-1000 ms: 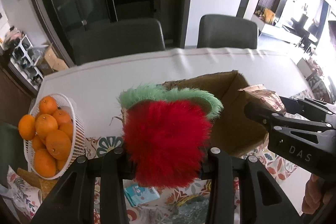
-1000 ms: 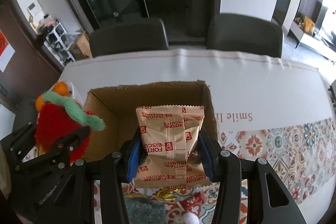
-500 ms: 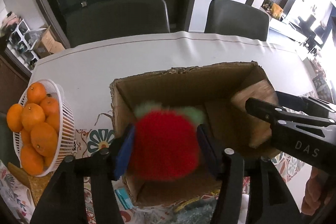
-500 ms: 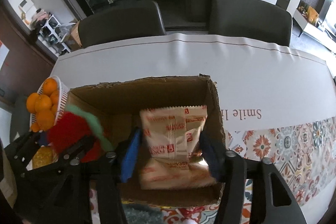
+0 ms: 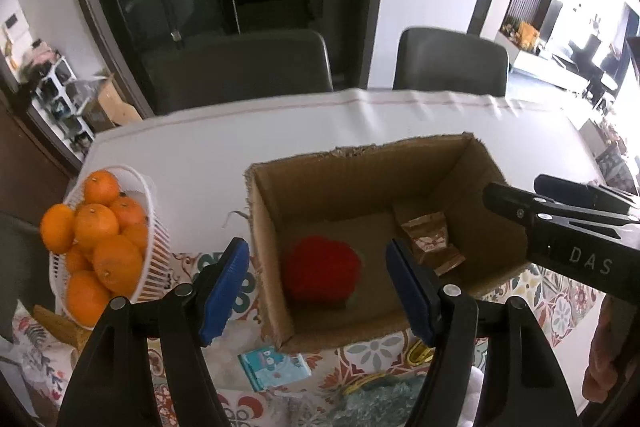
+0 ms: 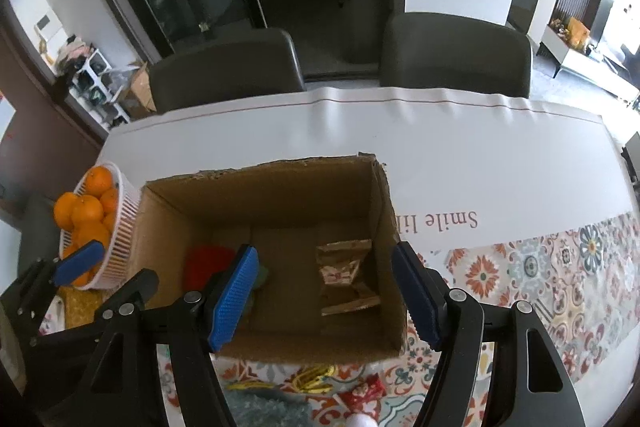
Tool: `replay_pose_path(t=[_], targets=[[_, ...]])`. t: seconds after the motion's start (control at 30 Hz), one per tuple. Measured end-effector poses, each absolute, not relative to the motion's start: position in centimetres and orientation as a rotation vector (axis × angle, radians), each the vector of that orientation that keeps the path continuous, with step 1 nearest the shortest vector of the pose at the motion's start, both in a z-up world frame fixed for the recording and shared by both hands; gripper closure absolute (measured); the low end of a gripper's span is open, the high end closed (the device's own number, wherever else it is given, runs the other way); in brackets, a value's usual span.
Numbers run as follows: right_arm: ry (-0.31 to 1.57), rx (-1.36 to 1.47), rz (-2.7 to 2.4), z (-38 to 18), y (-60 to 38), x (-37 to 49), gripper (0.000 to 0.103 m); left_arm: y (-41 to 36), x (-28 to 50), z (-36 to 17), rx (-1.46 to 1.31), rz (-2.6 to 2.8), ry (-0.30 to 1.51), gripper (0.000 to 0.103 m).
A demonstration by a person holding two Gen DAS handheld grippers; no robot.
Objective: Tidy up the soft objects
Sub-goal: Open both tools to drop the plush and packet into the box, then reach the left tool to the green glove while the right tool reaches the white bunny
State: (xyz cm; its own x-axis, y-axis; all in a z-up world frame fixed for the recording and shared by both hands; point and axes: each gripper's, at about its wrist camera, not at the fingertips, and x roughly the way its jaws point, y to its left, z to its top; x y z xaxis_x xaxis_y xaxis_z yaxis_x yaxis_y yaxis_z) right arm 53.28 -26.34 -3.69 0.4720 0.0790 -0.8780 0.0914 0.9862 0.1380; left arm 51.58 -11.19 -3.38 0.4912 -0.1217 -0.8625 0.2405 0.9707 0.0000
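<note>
An open cardboard box (image 5: 352, 163) stands on the table; it also shows in the right wrist view (image 6: 264, 179). A fluffy red toy (image 5: 322, 273) lies on the box floor at the left, partly hidden in the right wrist view (image 6: 206, 263). A biscuit packet (image 5: 430, 243) lies on the box floor at the right, also in the right wrist view (image 6: 344, 277). My left gripper (image 5: 318, 287) is open and empty above the box's near left part. My right gripper (image 6: 330, 295) is open and empty above the box's near right part.
A white basket of oranges (image 5: 100, 239) stands left of the box. Small packets (image 5: 274, 367), a green soft thing (image 5: 380, 403) and red and yellow wrappers (image 6: 340, 383) lie on the patterned cloth in front of the box. Two dark chairs (image 6: 456, 55) stand behind the table.
Both grippers opened. The red toy and the biscuit packet dropped from the jaws onto the box floor.
</note>
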Motion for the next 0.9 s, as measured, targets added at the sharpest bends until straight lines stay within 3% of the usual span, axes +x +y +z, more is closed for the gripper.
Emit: replay_pose_path(t=[0.4, 0.9], targets=[[0.98, 0.144, -0.022, 0.2, -24.7, 47.8, 0.033, -9.0, 46.2, 0.6, 0.1, -0.192, 0.926, 0.033], [1.045, 0.145, -0.043, -2.1, -25.3, 41.4, 0.033, -9.8, 40.5, -2.0, 0.119, -0.266, 0.994, 0.032]])
